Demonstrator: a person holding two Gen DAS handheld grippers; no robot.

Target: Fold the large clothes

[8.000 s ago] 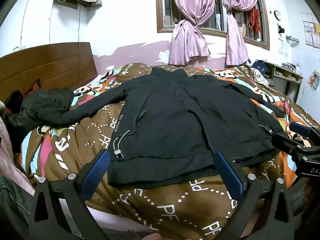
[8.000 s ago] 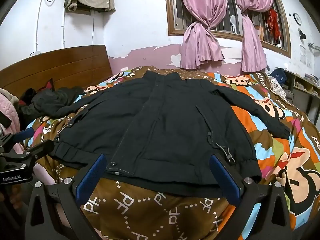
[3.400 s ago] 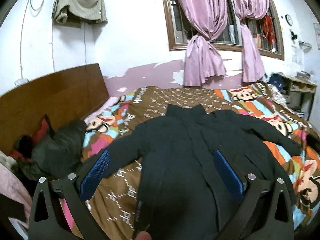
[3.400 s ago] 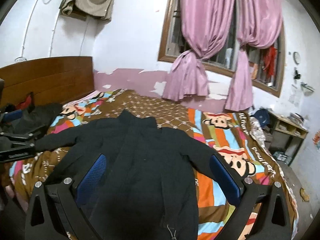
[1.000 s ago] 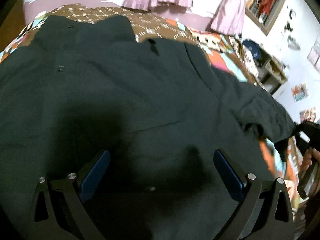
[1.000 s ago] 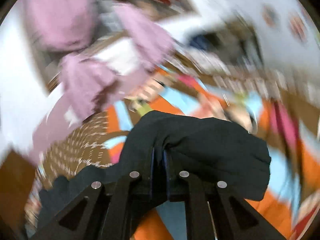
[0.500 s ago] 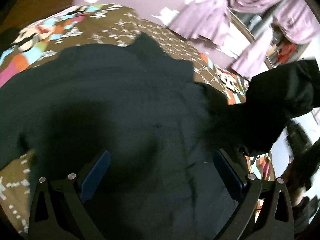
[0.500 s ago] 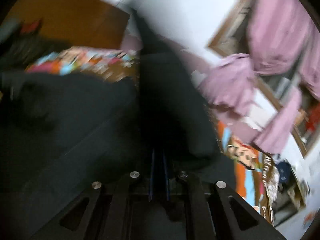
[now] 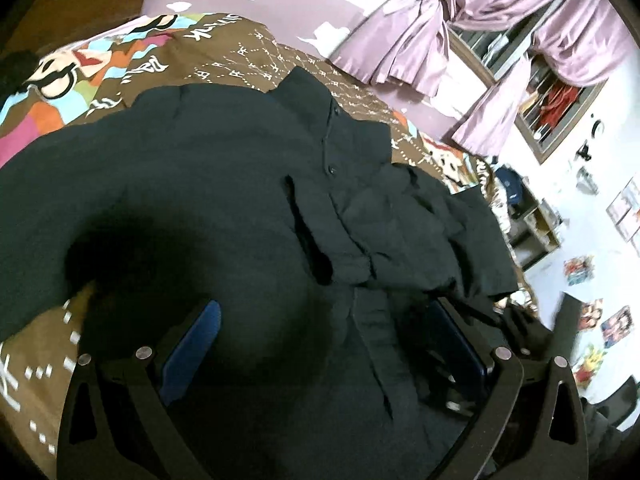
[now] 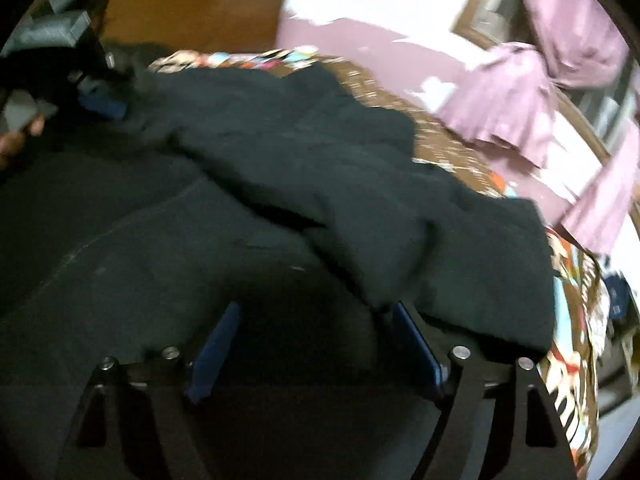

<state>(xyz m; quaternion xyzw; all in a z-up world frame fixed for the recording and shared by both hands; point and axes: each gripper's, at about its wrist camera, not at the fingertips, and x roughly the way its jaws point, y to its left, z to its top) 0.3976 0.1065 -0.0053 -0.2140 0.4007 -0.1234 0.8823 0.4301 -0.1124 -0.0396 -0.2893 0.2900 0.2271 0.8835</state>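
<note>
Black jacket [image 9: 224, 200] lies spread front-up on the bed, over a brown patterned bedspread [image 9: 248, 60] with cartoon monkey prints. Its stand collar [image 9: 316, 96] points toward the far wall, and a row of snap buttons runs down the front placket. One sleeve [image 9: 404, 236] is folded inward and lies bunched across the jacket's chest, on the window side of the placket; in the right wrist view the same sleeve [image 10: 360, 208] rests as a thick fold over the jacket body.

Left gripper [image 9: 320, 344] hovers low over the lower front of the jacket. Its jaws stand wide apart, blue pads on either side, with nothing between them but the fabric surface below.

Right gripper [image 10: 312, 344] is also close above the jacket body. Its jaws are spread, and the folded sleeve's edge sits just beside the pad on the right of that view; whether it touches cannot be told.

Pink curtains [image 9: 420, 48], tied back, hang at a wood-framed window beyond the bed. A wooden headboard [image 10: 192, 12] stands at the bed's end in the right wrist view.
</note>
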